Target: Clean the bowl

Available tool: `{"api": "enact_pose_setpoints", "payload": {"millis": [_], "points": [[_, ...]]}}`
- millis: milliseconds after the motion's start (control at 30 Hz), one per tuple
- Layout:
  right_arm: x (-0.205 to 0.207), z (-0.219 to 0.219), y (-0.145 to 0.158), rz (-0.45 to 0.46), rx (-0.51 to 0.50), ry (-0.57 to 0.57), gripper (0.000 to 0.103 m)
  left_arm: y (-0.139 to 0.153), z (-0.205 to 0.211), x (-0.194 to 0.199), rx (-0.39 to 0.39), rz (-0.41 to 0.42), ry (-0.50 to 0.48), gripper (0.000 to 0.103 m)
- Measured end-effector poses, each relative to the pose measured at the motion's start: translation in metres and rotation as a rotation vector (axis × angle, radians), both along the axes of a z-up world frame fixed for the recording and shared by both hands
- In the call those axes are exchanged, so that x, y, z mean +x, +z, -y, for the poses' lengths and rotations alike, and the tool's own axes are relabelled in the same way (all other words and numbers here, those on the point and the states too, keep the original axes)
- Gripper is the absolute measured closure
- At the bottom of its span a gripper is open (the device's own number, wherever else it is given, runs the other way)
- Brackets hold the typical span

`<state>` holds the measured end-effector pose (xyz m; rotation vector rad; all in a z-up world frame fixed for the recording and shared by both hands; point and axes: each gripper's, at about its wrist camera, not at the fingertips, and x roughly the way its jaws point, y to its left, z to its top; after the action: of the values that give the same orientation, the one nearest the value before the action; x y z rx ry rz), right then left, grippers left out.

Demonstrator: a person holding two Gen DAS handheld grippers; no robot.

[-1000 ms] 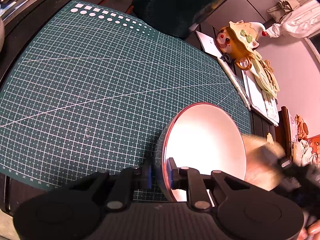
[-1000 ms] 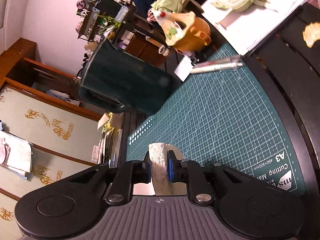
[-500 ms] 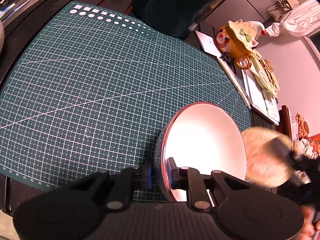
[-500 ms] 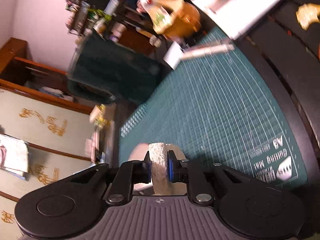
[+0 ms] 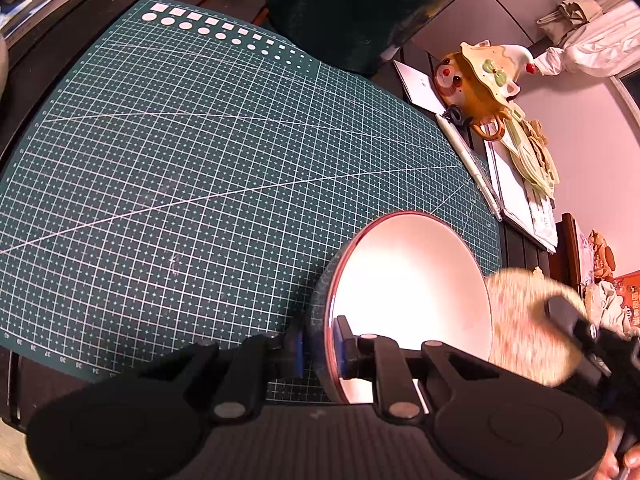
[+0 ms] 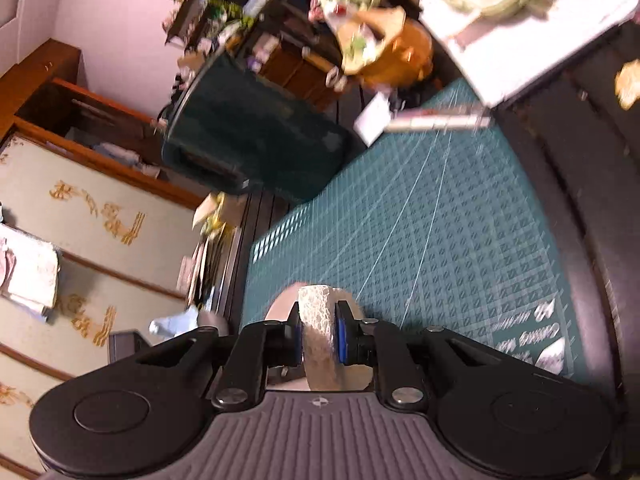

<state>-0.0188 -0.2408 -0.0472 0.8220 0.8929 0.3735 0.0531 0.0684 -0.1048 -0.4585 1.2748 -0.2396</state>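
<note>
Gripping bowl (image 5: 408,280) rim, sponge (image 6: 318,332) clamped.

Bowl (image 5: 408,292): white inside, reddish rim, speckled dark outside; tilted on its side, opening facing right, above the green cutting mat (image 5: 224,184) near the mat's right corner. Sponge (image 6: 318,338): pale, coarse round pad, blurred, just beside the bowl's right rim.

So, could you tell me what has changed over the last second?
The scrubbing pad, clamped in the right gripper, has swung up and back at the bowl's right rim, without entering it. The left gripper still pinches the bowl's near rim, tilted on the cutting mat, unmoved.
</note>
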Motion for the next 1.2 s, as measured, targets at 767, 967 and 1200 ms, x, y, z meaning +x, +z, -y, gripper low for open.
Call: {"api": "enact_pose_setpoints", "payload": {"millis": [767, 967, 1200], "points": [[0.005, -0.009, -0.007, 0.008, 0.0, 0.065, 0.087, 0.016, -0.006, -0.012, -0.008, -0.003, -0.027, 0.087], [0.009, -0.015, -0.009, 0.02, 0.003, 0.083, 0.087, 0.007, 0.004, -0.014, 0.03, 0.003, -0.01, 0.086], [-0.014, -0.008, -0.01, -0.007, 0.029, 0.094, 0.087, -0.002, 0.005, -0.003, 0.028, 0.022, 0.008, 0.085]]}}
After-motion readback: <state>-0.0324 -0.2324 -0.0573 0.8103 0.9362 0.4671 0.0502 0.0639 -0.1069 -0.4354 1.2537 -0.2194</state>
